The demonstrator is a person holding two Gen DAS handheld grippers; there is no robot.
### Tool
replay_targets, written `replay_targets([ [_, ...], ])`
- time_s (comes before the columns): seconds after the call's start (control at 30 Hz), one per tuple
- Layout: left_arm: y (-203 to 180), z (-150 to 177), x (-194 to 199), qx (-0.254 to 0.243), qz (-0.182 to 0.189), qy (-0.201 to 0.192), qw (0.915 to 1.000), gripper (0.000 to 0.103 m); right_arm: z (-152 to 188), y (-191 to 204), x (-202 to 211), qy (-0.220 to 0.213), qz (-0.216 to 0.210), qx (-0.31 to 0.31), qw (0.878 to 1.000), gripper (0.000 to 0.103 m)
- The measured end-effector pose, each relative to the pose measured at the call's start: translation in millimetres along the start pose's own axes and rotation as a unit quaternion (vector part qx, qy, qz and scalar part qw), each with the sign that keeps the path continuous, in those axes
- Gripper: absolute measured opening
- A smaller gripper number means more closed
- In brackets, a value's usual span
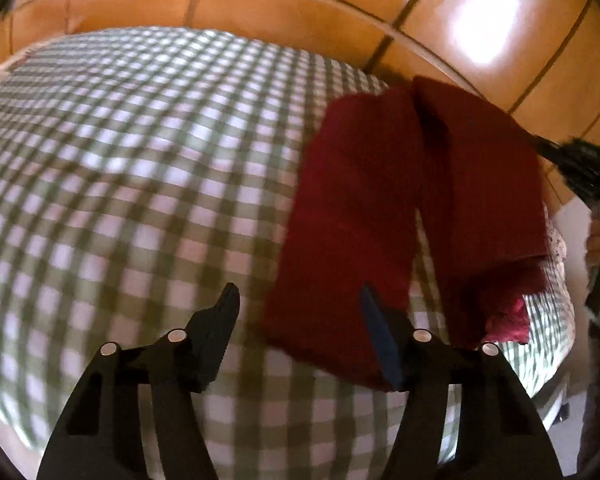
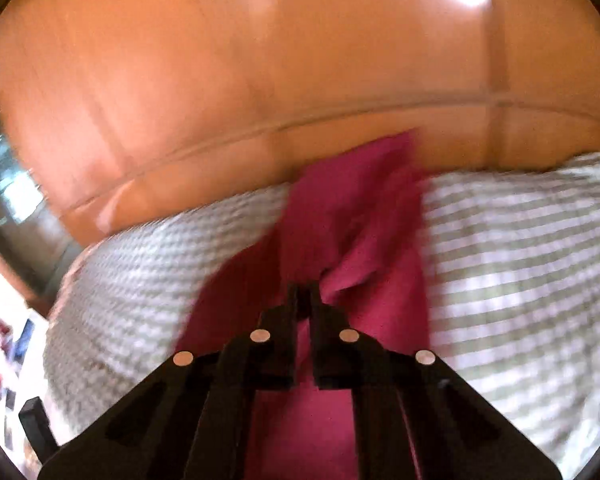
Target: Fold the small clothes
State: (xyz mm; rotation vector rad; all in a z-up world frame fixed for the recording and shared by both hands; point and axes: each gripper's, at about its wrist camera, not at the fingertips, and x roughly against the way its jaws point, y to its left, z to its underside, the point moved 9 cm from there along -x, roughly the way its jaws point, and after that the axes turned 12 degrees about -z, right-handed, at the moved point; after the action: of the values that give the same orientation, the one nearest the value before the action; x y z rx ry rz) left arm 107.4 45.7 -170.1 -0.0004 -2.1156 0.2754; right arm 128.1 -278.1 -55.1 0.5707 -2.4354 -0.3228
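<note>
My right gripper (image 2: 303,294) is clenched on a bunched edge of the red trousers (image 1: 352,220) lying on the checked bed (image 1: 140,160), ready for folding, while my left gripper (image 1: 298,304) hovers released above one leg's hem.

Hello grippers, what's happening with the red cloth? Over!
Right gripper pinching red cloth. Left gripper open, empty, beside it. Cloth on checked cover. Nothing blocking.
</note>
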Motion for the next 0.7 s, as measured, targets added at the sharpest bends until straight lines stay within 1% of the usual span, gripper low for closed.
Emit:
replay_targets([
  [0.07,-10,2,-9,-0.012,-0.003,0.01,0.9999,0.053,-14,-45,27,-0.019,0.059,-0.004,0.998,0.003],
  [0.13,-14,3,-18,-0.029,-0.028,0.019,0.999,0.035,-25,-104,56,-0.034,0.116,-0.032,0.992,0.003],
  [0.17,-15,3,-21,-0.032,-0.036,0.02,0.9987,0.032,-30,-131,68,-0.04,0.149,-0.039,0.987,0.003],
  [0.2,-15,3,-23,-0.027,-0.037,0.022,0.9987,0.025,-34,-151,77,-0.043,0.173,-0.045,0.983,0.003],
  [0.23,-15,1,-24,-0.023,-0.037,0.024,0.9988,0.014,-36,-179,88,-0.045,0.2,-0.059,0.977,0.001],
  [0.27,-14,-1,-24,-0.019,-0.038,0.023,0.9988,0.008,-38,-204,97,-0.045,0.221,-0.075,0.971,0.0],
  [0.33,-12,-10,-22,-0.021,-0.05,0.012,0.9985,0.007,-38,-236,106,-0.049,0.254,-0.095,0.961,0.0],
  [0.37,-9,-19,-21,-0.021,-0.058,0.004,0.9981,0.006,-37,-247,107,-0.05,0.252,-0.109,0.96,0.0],
  [0.4,-3,-28,-19,-0.018,-0.069,-0.005,0.9975,0.006,-36,-252,108,-0.05,0.252,-0.118,0.959,0.003],
  [0.43,6,-42,-16,-0.008,-0.083,-0.019,0.9964,0.006,-31,-258,110,-0.051,0.258,-0.129,0.956,0.005],
  [0.47,18,-57,-13,0.007,-0.094,-0.031,0.995,0.006,-27,-260,113,-0.051,0.254,-0.137,0.956,0.006],
  [0.5,30,-72,-9,0.023,-0.104,-0.042,0.9934,0.006,-22,-258,116,-0.052,0.241,-0.143,0.959,0.018],
  [0.53,45,-90,-4,0.042,-0.118,-0.057,0.9906,0.006,-16,-254,117,-0.051,0.222,-0.145,0.963,0.043],
  [0.57,58,-109,2,0.056,-0.128,-0.073,0.9875,0.006,-8,-246,116,-0.049,0.2,-0.144,0.968,0.05],
  [0.6,66,-121,7,0.065,-0.134,-0.083,0.9854,0.006,-3,-238,113,-0.047,0.185,-0.142,0.971,0.052],
  [0.63,79,-137,14,0.079,-0.145,-0.097,0.9816,0.006,9,-219,109,-0.037,0.155,-0.135,0.978,0.052],
  [0.7,90,-153,24,0.094,-0.156,-0.112,0.9769,0.006,29,-186,98,-0.012,0.105,-0.127,0.986,0.052],
])
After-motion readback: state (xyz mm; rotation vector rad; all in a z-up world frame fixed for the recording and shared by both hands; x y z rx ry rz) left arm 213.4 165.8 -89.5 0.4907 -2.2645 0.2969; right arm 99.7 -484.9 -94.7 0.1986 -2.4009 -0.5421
